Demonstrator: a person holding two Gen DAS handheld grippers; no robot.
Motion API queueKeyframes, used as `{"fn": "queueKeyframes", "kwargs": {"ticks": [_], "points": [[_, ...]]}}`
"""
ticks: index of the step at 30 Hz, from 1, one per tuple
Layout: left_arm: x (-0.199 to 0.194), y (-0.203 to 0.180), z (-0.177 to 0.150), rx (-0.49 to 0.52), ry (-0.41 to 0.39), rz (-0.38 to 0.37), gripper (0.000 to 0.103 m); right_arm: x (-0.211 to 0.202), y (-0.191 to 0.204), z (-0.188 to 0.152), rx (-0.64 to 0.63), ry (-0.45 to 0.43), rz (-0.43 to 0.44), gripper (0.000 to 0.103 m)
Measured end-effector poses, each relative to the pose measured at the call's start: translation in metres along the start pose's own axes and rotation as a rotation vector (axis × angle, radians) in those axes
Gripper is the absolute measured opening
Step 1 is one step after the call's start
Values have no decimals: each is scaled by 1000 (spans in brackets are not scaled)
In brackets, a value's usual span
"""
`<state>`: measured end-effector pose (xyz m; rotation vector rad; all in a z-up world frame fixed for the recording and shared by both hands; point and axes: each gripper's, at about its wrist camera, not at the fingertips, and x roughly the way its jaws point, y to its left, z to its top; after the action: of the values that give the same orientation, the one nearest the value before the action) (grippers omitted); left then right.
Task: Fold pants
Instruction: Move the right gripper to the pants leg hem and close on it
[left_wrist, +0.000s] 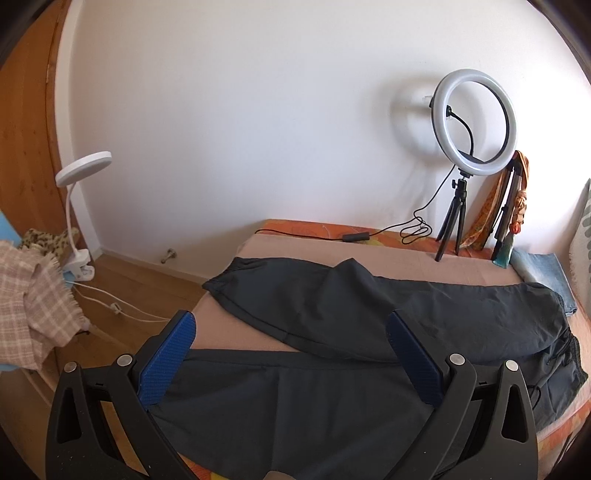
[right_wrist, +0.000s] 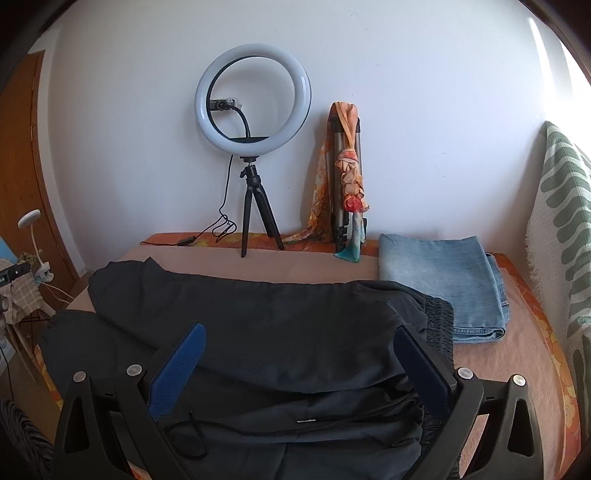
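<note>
Lying spread across the bed with the peach sheet (right_wrist: 480, 369) are the dark charcoal jogger pants (right_wrist: 266, 325), their long axis running left to right across both views. The elastic waistband (right_wrist: 439, 325) and drawcord are sitting toward the right, and the two legs are trailing off to the left, one leg lying nearer the wall, the other nearer the front edge of the bed.

The left gripper (left_wrist: 291, 336) is hovering over the nearer leg with its blue-padded jaws spread wide, pinching nothing; the fabric is passing beneath and between them. The right gripper (right_wrist: 299, 343) is hovering over the waistband end, its jaws likewise spread and empty.

The relation that matters is this: each gripper is sitting above its own end of the garment, left over the legs, right over the waist, so the pants are lying crosswise to both pairs of jaws. By my judgement, the folding is barely begun, since the two legs are splaying apart rather than stacked.

A folded pair of light blue jeans (right_wrist: 443, 280) is resting just beside the waistband, near a white ring light on a black tripod (right_wrist: 253, 99).
</note>
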<state>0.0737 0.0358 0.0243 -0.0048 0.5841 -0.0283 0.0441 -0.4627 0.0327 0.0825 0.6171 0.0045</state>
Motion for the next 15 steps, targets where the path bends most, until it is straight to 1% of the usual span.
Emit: {"fn": "queueKeyframes", "kwargs": {"ticks": [4,7,9,11,13,15], "points": [[17,21,18,-30,32,-1,102,34,12,21,-39,76,68,103],[38,33,30,-49,75,-12,96,62,22,36,-95,145,105,103],[55,41,38,-68,105,-17,89,78,30,45,-155,164,111,103],[73,48,44,-91,135,-21,88,92,39,53,-213,172,114,103],[96,54,48,-113,179,-33,87,108,44,61,-243,186,133,103],[120,59,52,-145,220,-42,82,127,47,67,-255,205,157,102]]}}
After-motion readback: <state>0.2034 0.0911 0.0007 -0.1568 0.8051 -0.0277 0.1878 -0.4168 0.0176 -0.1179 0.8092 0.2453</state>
